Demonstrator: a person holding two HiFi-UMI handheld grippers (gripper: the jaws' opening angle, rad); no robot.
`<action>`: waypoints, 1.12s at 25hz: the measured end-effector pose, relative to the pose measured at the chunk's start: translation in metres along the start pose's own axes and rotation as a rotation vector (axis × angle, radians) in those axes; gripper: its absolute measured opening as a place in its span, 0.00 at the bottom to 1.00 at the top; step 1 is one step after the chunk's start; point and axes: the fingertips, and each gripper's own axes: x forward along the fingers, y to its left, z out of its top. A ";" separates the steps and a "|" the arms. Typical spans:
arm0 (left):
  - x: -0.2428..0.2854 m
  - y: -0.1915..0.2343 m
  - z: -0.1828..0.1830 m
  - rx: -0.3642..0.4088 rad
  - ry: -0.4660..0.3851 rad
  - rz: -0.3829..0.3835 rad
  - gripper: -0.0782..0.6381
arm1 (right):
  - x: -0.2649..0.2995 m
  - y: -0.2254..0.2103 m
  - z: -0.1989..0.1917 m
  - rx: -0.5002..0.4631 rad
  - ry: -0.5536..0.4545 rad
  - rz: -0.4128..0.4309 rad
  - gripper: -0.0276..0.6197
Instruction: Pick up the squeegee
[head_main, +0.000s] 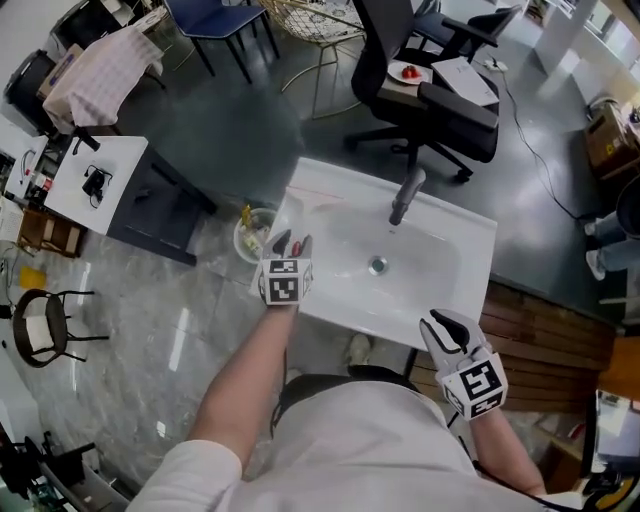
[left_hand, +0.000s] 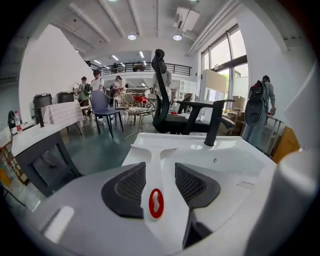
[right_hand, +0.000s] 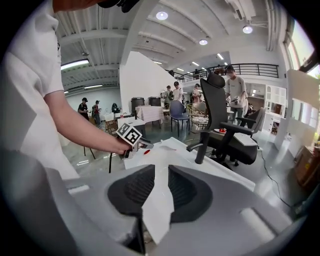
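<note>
White squeegee (left_hand: 161, 149) lies flat on the left rim of the sink (head_main: 455, 235), its red-marked handle end toward me and between the wide-open jaws of my left tongs (left_hand: 160, 170), pads not pressing it; my right tongs (right_hand: 161, 172), jaws also apart, hang by the sink's near right corner.

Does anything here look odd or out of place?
A plate with something red seems to sit on the seat of an office chair, not a table, and the washbasin stands in the open hall among chairs, away from any wall.
</note>
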 end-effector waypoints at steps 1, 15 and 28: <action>0.008 0.002 0.000 0.004 0.006 0.006 0.38 | 0.001 -0.007 -0.002 0.004 0.014 -0.003 0.15; 0.061 0.016 -0.001 0.053 0.062 0.097 0.30 | 0.011 -0.058 -0.024 0.062 0.103 -0.011 0.15; 0.043 0.013 0.003 0.019 0.064 0.065 0.27 | 0.018 -0.052 -0.021 0.068 0.090 0.010 0.15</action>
